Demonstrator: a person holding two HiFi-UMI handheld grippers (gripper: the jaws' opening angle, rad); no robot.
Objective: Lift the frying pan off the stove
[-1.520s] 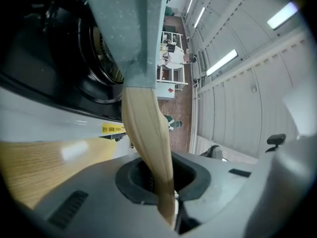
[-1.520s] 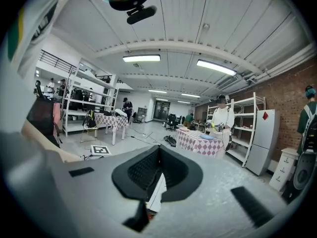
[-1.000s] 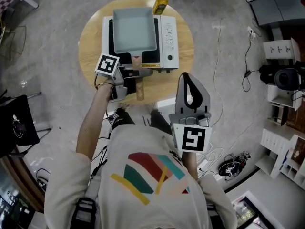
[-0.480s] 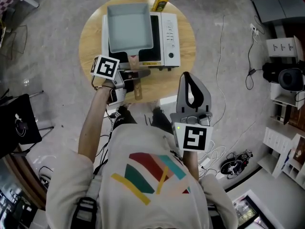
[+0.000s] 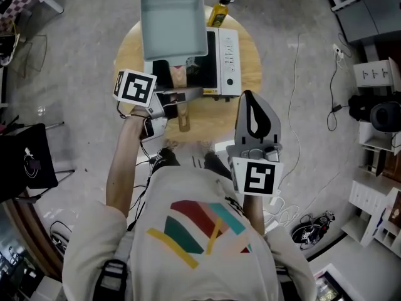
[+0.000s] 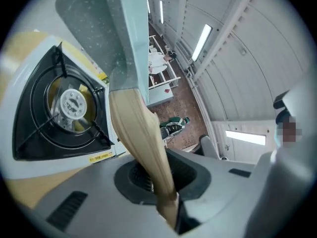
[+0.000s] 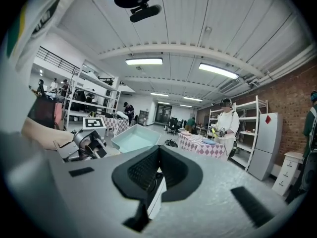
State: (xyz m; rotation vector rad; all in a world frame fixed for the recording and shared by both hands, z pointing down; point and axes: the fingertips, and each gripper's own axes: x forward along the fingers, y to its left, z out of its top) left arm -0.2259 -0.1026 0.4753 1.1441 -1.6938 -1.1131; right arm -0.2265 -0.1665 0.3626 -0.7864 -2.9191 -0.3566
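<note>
My left claw [image 5: 180,97] clamps the wooden handle [image 5: 182,116] of the rectangular frying pan [image 5: 173,24], now raised above the gas stove [image 5: 227,61]. My right claw [image 5: 249,102] idles closed and empty. Next, I judge: carry it clear, keeping it level.

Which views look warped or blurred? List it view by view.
Head view: sharp, evenly lit, mild wide-angle stretch. Left gripper view: heavy fisheye, dark corners, the pan handle looms soft and close. Right gripper view: same fisheye, ceiling lights blown white.
</note>
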